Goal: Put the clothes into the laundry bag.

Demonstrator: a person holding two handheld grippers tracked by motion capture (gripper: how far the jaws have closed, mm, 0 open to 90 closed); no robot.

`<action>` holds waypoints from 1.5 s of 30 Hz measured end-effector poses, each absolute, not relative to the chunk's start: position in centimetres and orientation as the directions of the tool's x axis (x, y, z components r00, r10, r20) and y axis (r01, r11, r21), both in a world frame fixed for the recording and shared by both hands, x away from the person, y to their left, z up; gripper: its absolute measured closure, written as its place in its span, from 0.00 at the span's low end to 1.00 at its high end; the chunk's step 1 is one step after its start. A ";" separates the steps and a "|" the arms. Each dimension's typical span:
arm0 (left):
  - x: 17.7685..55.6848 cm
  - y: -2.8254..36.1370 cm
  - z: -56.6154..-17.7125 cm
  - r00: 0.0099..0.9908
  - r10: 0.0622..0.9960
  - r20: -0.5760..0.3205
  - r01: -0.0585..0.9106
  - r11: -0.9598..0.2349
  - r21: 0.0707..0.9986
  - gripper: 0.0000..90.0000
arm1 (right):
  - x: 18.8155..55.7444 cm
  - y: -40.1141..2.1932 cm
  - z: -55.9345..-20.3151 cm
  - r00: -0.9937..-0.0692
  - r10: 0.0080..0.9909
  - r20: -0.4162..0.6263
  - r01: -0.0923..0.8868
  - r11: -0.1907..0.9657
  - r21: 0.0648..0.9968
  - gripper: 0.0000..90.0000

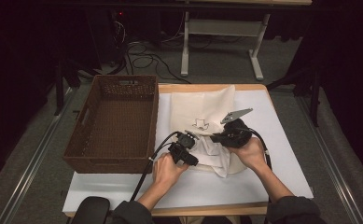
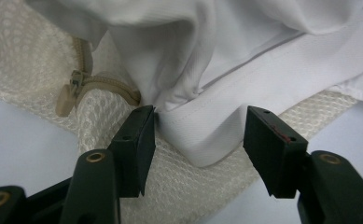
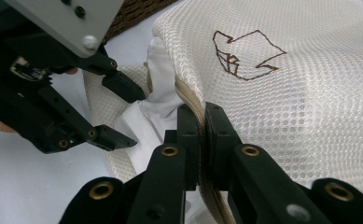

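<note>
With my right gripper (image 3: 201,122) clenched on the mesh bag's (image 3: 310,107) zipper edge, my left gripper's (image 2: 198,135) released fingers should pinch the white garment (image 2: 207,135) at 12 o'clock and push deeper.

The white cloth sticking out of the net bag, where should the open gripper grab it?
Best on the folded hem corner of the white cloth, which pokes out flat between the left gripper's open jaws. Come straight in from the bag's open zipper side. The right gripper pinches the mesh bag's zipper edge, holding the mouth up.
</note>
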State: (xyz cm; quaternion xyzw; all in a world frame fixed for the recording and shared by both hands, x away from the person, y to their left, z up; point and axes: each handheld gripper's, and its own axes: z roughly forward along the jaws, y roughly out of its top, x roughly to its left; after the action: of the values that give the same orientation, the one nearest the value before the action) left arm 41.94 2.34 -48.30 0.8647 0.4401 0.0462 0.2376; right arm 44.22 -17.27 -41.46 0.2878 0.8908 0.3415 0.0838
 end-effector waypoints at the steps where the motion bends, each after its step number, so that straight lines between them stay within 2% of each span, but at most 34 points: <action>1: 41.9 2.4 -48.4 0.606 0.785 -0.129 0.740 -0.497 0.453 0.50 | 44.2 -17.3 -41.5 -0.821 0.569 0.047 0.454 0.602 0.657 0.97; 3: 41.9 2.2 -48.5 0.612 0.781 -0.121 0.737 -0.508 0.445 0.54 | 44.2 -17.3 -41.5 -0.821 0.569 0.046 0.454 0.602 0.657 0.97; 9: 41.7 1.9 -48.5 0.643 0.756 -0.123 0.710 -0.527 0.468 0.84 | 44.2 -16.8 -41.7 -0.827 0.560 0.046 0.448 0.607 0.656 0.97; 13: 41.6 1.8 -48.3 0.670 0.729 -0.142 0.677 -0.521 0.521 0.92 | 44.3 -16.6 -41.7 -0.830 0.556 0.043 0.445 0.613 0.653 0.97; 17: 42.7 1.6 -48.0 0.656 0.730 -0.189 0.682 -0.468 0.562 0.93 | 44.2 -16.5 -41.8 -0.829 0.556 0.049 0.449 0.612 0.651 0.97; 20: 43.8 1.3 -47.7 0.649 0.737 -0.190 0.679 -0.447 0.583 0.93 | 44.2 -16.5 -41.7 -0.833 0.552 0.043 0.443 0.617 0.650 0.97; 30: 46.2 0.8 -48.0 0.576 0.804 -0.146 0.666 -0.358 0.655 0.93 | 44.1 -16.9 -41.6 -0.837 0.544 0.050 0.443 0.623 0.645 0.97; 35: 46.8 0.6 -48.1 0.554 0.824 -0.120 0.677 -0.361 0.642 0.92 | 44.2 -16.9 -41.8 -0.839 0.541 0.052 0.442 0.624 0.645 0.97; 39: 45.7 0.8 -47.3 0.592 0.803 -0.069 0.650 -0.426 0.629 0.82 | 44.3 -17.3 -41.8 -0.832 0.553 0.052 0.448 0.613 0.651 0.97; 45: 43.6 1.8 -45.1 0.639 0.766 -0.065 0.624 -0.467 0.626 0.72 | 44.3 -18.0 -41.9 -0.817 0.573 0.067 0.470 0.593 0.653 0.97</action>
State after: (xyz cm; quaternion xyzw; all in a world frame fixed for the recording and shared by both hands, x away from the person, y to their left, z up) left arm 43.60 1.78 -45.12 0.8490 0.4094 0.1132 0.3143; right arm 44.32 -17.96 -41.93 0.2933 0.8893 0.3426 0.0751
